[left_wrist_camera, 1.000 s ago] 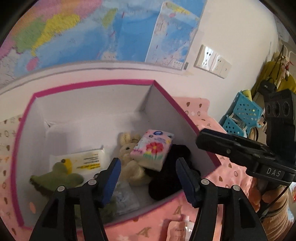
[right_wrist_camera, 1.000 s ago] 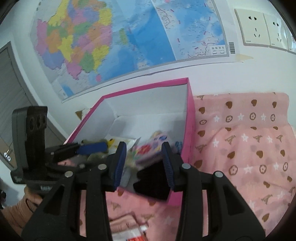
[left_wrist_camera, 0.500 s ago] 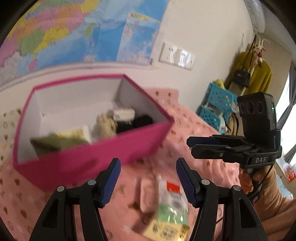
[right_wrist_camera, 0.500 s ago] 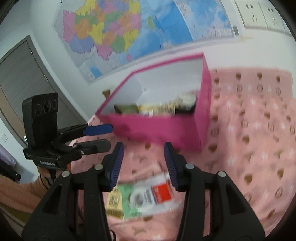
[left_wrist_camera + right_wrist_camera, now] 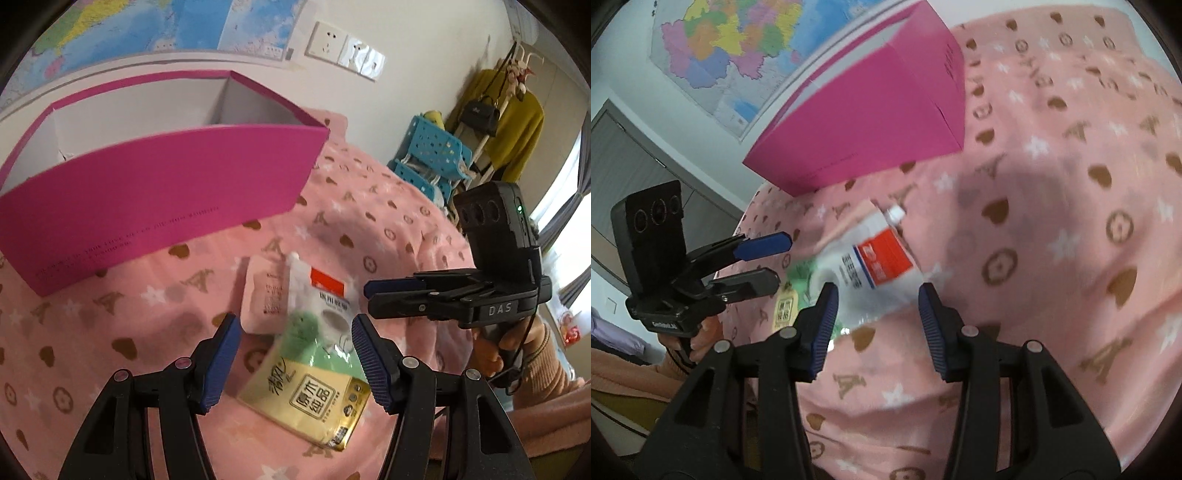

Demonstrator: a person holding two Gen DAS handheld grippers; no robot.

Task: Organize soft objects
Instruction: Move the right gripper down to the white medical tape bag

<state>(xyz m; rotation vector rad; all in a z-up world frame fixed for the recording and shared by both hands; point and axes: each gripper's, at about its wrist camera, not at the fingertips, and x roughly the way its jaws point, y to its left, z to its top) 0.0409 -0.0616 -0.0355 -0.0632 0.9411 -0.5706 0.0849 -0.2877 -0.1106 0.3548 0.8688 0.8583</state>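
Packets lie in a small overlapping heap on the pink patterned blanket (image 5: pixel 369 221), in front of the magenta box (image 5: pixel 159 184) and near its front wall; the box serves as landmark throughout. Nearest the box is a pale pink sachet (image 5: pixel 264 295); partly over it, a little further from the box, lies a white spouted pouch (image 5: pixel 325 291) with a red label, its cap pointing toward the box; furthest from the box, and tucked partly under the pouch, is a green and yellow tissue pack (image 5: pixel 314 391). From this low angle the inside floor of the box is hidden, so its contents cannot be told.

The left claw (image 5: pixel 295 362) hangs on the side of the heap away from the box, released, its blue pads (image 5: pixel 219 365) apart with the tissue pack seen between them but not pressed; whether it touches the pack cannot be told. The right claw (image 5: pixel 875 325) hangs over the same heap, also released; its jaws have just been opening, and the white pouch shows in the gap without being gripped. Behind the box a map (image 5: pixel 177 26) covers the wall, with sockets (image 5: pixel 345 50) beside it; blue baskets (image 5: pixel 432 158) stand well beyond the box.
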